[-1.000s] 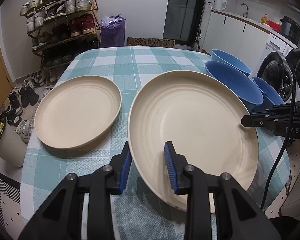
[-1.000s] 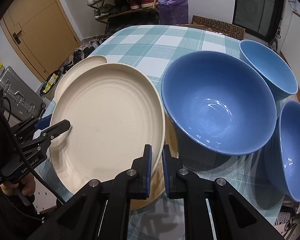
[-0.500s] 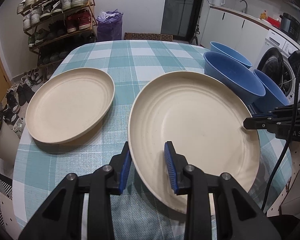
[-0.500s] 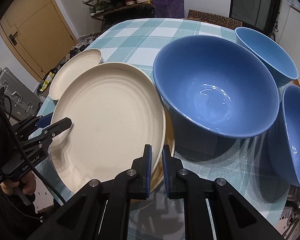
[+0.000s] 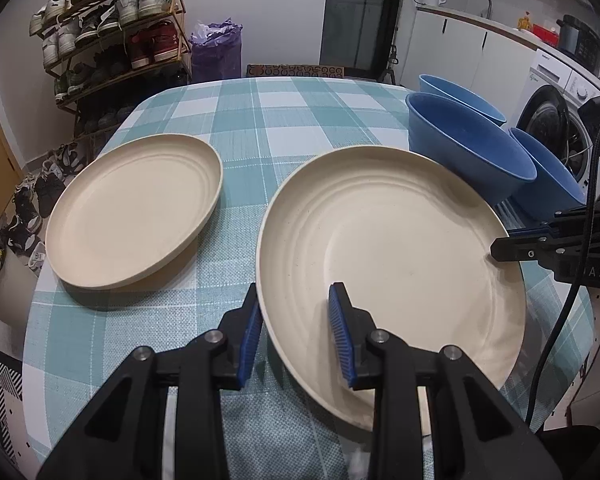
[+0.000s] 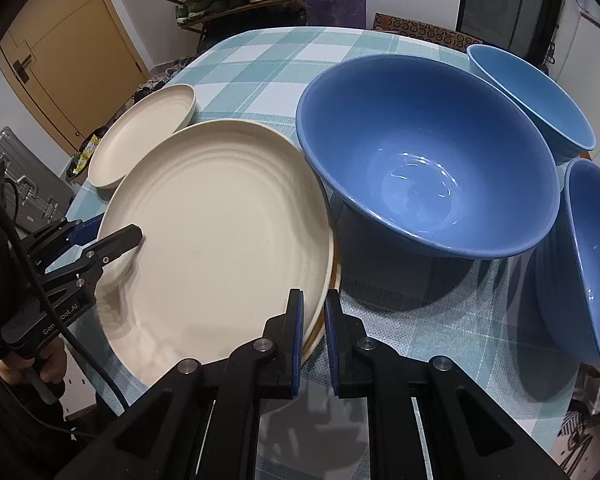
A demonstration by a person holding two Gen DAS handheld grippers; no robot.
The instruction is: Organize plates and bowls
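Observation:
A large cream plate (image 5: 400, 240) is held between both grippers, over the checked table (image 5: 284, 120). My left gripper (image 5: 294, 300) is shut on its near-left rim, one blue pad under the plate and one on top. My right gripper (image 6: 313, 300) is shut on the opposite rim, and the same plate (image 6: 220, 232) fills the right wrist view. A second cream plate (image 5: 136, 208) lies flat on the table to the left. Three blue bowls stand on the right: a big one (image 6: 420, 168), one behind it (image 6: 540, 100), and one at the table's edge (image 6: 592, 264).
A shoe rack (image 5: 112, 32) and a purple bag (image 5: 216, 48) stand beyond the table's far end. A washing machine (image 5: 552, 120) and white cabinets are past the bowls. A brown door (image 6: 72, 60) and a metal case (image 6: 20, 168) lie off the left side.
Both grippers keep their hold on the large plate. It has shifted slightly, so more of the second plate shows past its rim in the right wrist view.

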